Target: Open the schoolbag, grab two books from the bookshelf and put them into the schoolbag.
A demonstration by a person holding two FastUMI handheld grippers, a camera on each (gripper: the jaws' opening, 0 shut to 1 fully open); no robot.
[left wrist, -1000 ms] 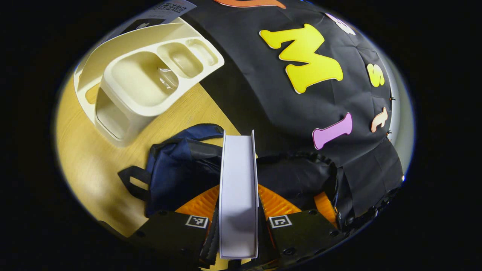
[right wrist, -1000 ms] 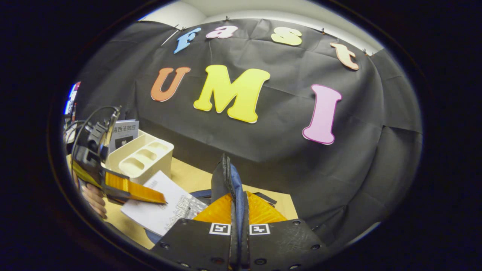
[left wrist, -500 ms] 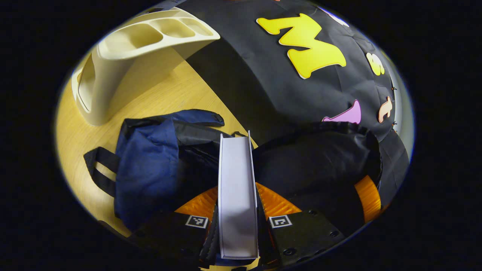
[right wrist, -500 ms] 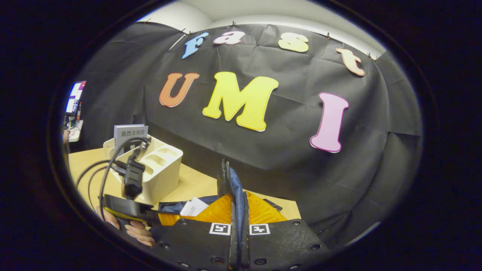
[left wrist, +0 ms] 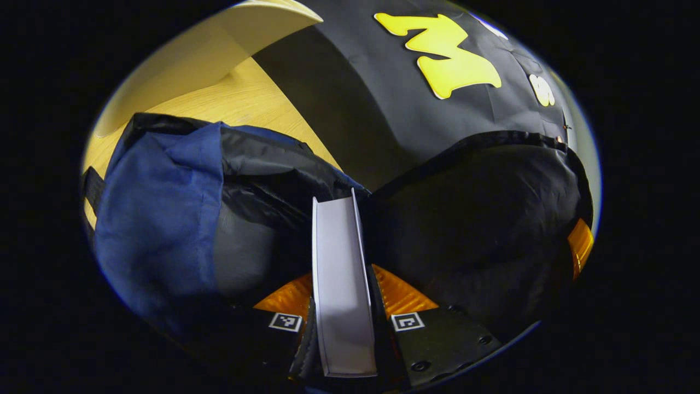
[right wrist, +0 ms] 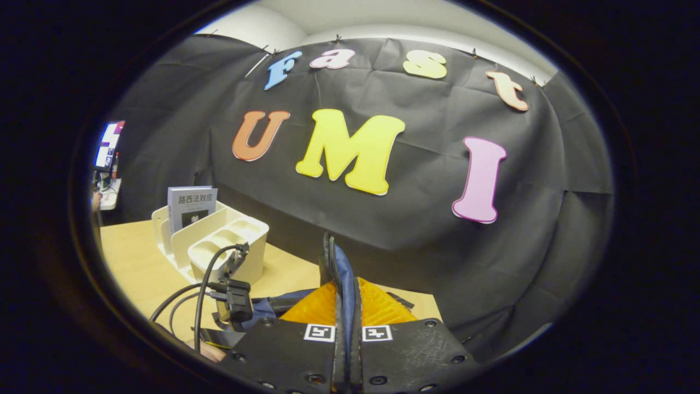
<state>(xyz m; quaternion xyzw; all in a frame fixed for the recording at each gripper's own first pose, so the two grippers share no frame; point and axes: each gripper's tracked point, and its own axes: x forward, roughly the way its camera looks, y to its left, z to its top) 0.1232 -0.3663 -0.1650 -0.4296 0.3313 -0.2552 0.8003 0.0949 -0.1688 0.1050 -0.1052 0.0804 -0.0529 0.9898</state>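
The left claw (left wrist: 343, 323) pinched the stiff book (left wrist: 339, 273) edge-on at six o'clock, while the right claw (right wrist: 344, 328) clamped the limp schoolbag's (left wrist: 158, 219) rim.

At the bottom of the right gripper view, the right gripper (right wrist: 346, 306) is seen with its two fingers pressed together on a raised edge of the dark blue fabric schoolbag (right wrist: 334, 268), whose zipper runs up along the pinched fold. The fold stands upright above the fingers. To the left, low in the picture, the left gripper (right wrist: 232, 298) is seen from behind with black cables looped off it; its jaws are hidden. Behind it, a cream plastic bookshelf with compartments (right wrist: 219, 246) stands on the light wooden table (right wrist: 134, 262). A grey book (right wrist: 190, 205) stands upright in the bookshelf's rear slot.
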